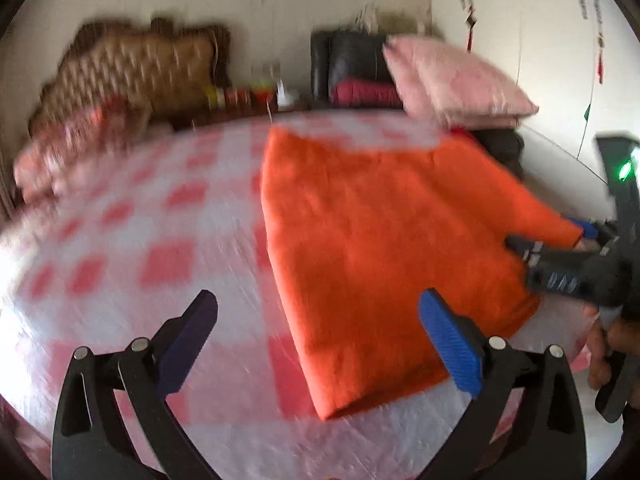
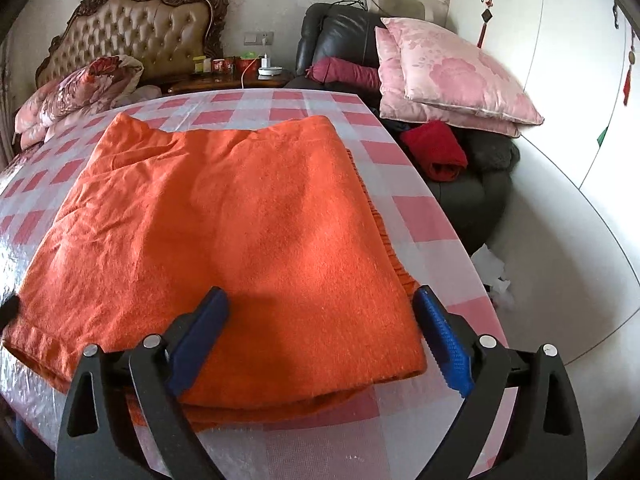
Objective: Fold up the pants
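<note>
Orange pants (image 2: 240,216), folded into a thick rectangle, lie on a table with a pink-and-white checked cover (image 2: 420,216). My right gripper (image 2: 320,332) is open and straddles the near right corner of the pants, one finger on each side of the fabric. The left wrist view is blurred. It shows the pants (image 1: 360,240) to the right of centre on the table (image 1: 120,240). My left gripper (image 1: 324,340) is open above the table, its right finger over the pants' near edge. The right gripper (image 1: 548,236) reaches in from the right onto the pants.
A tufted headboard (image 2: 136,36) and floral bedding (image 2: 80,88) stand behind the table. A nightstand (image 2: 240,72) carries small items. A black armchair (image 2: 340,36) holds pink cushions (image 2: 452,76) and red clothing (image 2: 436,152). A hand (image 1: 600,360) holds the right gripper.
</note>
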A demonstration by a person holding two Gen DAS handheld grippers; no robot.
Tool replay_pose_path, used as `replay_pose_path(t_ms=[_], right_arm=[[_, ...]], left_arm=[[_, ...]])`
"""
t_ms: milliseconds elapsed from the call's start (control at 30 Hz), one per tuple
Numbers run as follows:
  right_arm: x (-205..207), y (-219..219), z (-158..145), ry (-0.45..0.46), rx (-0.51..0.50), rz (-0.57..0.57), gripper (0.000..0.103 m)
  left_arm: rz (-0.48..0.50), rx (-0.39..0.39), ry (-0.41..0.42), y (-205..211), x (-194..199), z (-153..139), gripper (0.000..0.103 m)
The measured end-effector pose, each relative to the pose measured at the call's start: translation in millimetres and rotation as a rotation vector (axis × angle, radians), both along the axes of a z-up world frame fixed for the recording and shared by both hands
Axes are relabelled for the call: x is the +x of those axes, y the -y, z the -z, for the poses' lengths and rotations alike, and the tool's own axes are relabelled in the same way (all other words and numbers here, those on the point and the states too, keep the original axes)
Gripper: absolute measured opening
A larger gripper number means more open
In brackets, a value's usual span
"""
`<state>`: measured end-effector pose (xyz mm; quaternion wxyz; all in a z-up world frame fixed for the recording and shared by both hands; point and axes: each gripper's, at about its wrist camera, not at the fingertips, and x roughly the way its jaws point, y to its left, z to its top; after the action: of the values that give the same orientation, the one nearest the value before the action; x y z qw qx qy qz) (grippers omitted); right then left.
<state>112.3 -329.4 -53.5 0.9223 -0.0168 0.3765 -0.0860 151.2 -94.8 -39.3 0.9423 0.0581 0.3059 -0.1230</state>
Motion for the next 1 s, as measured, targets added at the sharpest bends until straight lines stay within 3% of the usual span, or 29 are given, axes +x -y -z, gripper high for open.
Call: replay_pose_path(t_ms=[100, 167, 233, 300, 333, 467, 633, 767, 900, 1000], right_arm=[[0.3, -1.6, 0.4, 0.0, 0.0, 0.009, 0.09], [1.2, -2.7, -0.4, -0.004, -0.002, 0.009, 0.09], [1.2, -2.3, -0.4, -0.008, 0.001, 0.007, 0.091], [1.5, -0.9, -0.1, -0.009, 0.01, 0.006, 0.091], [1.5, -0.5, 0.2, -0.008, 0.013, 0.007, 0.091], [2.0, -0.2, 1.3, -0.003, 0.017, 0.007, 0.092], [2.5, -0.1, 1.5, -0.003, 0.018, 0.008, 0.092], [2.5, -0.2, 1.3, -0.004, 0.016, 0.007, 0.092], [2.9, 0.2, 1.1, -0.007, 0.013, 0.006, 0.092], [3.9, 0.3, 1.4, -0.013, 0.005, 0.003, 0.092]], left_arm=[[0.084, -0.036, 0.004, 8.6, 9.2, -21.3, 0.101], [0.093, -0.005, -0.014, 20.5, 26.3, -25.5, 0.091], [0.097, 0.004, -0.088, 31.0, 51.2, -18.1, 0.064], [0.132, -0.035, -0.221, 38.2, 77.2, -0.1, 0.045], [0.131, -0.044, -0.285, 39.3, 86.5, 11.3, 0.043], [0.107, -0.027, -0.272, 34.4, 85.3, 18.4, 0.046], [0.08, -0.034, -0.157, 24.5, 52.1, 3.2, 0.044], [0.106, -0.016, -0.206, 26.5, 32.4, 20.9, 0.044], [0.087, -0.014, -0.188, 25.4, 26.9, 25.5, 0.051], [0.076, -0.05, -0.204, 18.0, 28.7, 25.1, 0.052]])
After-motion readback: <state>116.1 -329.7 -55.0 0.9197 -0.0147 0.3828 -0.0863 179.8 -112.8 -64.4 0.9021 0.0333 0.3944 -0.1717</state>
